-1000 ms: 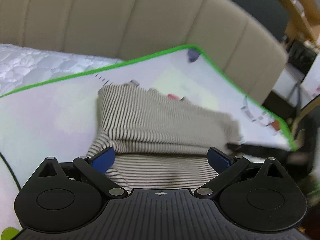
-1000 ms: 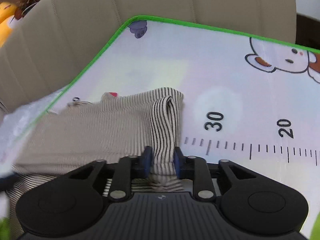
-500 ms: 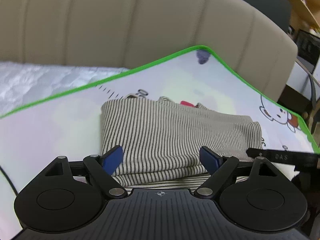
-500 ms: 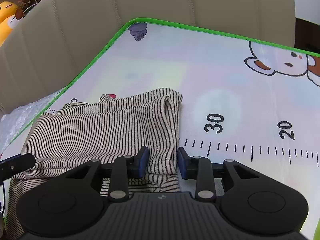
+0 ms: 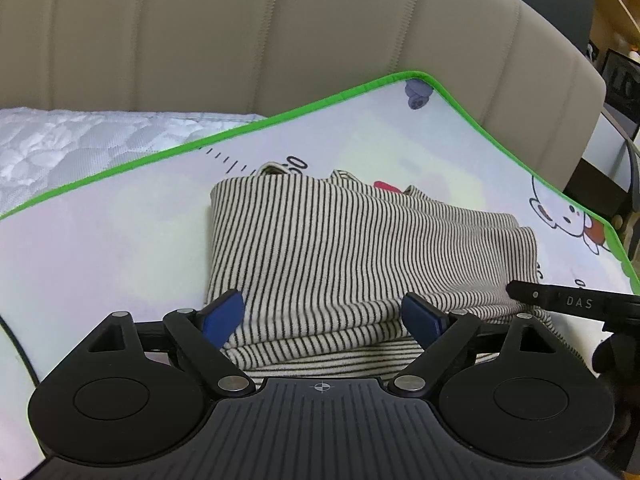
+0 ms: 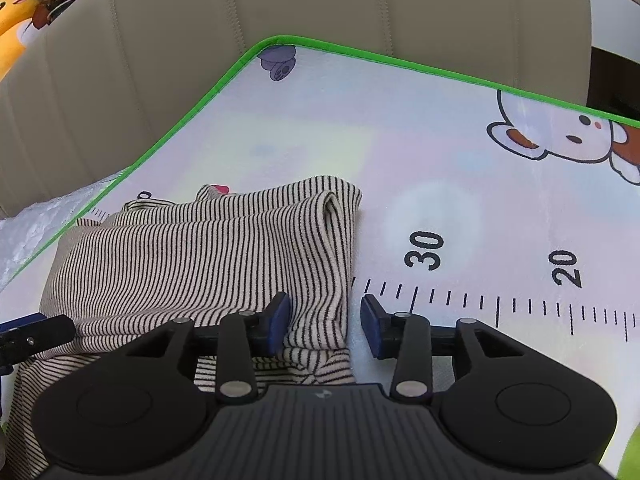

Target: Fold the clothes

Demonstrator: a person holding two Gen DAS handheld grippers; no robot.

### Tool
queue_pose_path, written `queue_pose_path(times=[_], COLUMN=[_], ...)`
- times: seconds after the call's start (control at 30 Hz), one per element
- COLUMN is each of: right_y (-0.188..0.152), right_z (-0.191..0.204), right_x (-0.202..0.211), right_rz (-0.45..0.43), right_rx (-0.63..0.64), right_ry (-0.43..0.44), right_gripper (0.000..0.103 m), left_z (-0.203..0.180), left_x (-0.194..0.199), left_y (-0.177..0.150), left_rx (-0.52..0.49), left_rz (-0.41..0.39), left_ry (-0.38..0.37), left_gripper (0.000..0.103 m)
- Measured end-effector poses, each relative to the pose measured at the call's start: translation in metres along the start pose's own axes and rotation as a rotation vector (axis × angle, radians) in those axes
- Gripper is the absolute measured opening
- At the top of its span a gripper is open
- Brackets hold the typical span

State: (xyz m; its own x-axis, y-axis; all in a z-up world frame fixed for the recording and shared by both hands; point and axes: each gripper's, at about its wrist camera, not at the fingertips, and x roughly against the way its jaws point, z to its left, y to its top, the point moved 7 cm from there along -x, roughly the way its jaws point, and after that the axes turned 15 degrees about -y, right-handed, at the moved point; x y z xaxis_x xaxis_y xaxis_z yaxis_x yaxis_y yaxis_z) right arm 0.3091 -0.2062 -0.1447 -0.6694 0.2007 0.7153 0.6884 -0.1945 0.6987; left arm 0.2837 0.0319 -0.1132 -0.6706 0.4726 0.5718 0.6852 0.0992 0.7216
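A striped beige-and-black garment [image 5: 360, 248] lies folded into a flat rectangle on the green-edged play mat [image 5: 100, 232]. My left gripper [image 5: 322, 312] hovers over its near left edge. Its jaws are opening, wide apart, with cloth lying under the gap and neither pad pressing it. In the right wrist view the garment [image 6: 200, 256] shows its folded right edge. My right gripper [image 6: 325, 322] straddles that edge, its jaws opening and the pads clear of the fold. One right finger [image 5: 568, 302] shows in the left view. The mat [image 6: 440, 160] carries a printed ruler.
A beige padded backrest [image 5: 240, 40] rises behind the mat. A white quilted mattress [image 5: 80, 140] lies to the left. A yellow plush toy [image 6: 12, 20] sits at the far left, and dark furniture [image 5: 616, 80] stands at the right.
The raised top layer of the garment has come down flat onto the lower layer. My right gripper's jaws have spread off the fold they pinched. The left gripper moved slightly forward and down.
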Motion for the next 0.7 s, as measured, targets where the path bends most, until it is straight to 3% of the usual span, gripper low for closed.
queue_pose_path(times=[0.17,0.4,0.53,0.7], right_y=[0.006,0.063,0.089,0.094], right_z=[-0.002,0.024,0.071,0.114], right_x=[0.003,0.025,0.001,-0.057], right_rz=[0.005,-0.1,-0.04,0.044], right_rx=[0.009,0.073,0.126,0.156], right_ry=[-0.013,0.05,0.14,0.125], right_gripper=[0.048,0.049,0.049,0.049], left_z=[-0.001,-0.001,-0.001,0.0], left_x=[0.001,0.0,-0.002,-0.001], left_y=[-0.001,-0.003,-0.004,-0.005], left_rx=[0.005,0.014,0.006,0.003], left_rz=[0.01,0.03,0.036,0.033], left_ry=[-0.001,0.007,0.005,-0.007], left_gripper=[0.094,0.095,0.096,0.096])
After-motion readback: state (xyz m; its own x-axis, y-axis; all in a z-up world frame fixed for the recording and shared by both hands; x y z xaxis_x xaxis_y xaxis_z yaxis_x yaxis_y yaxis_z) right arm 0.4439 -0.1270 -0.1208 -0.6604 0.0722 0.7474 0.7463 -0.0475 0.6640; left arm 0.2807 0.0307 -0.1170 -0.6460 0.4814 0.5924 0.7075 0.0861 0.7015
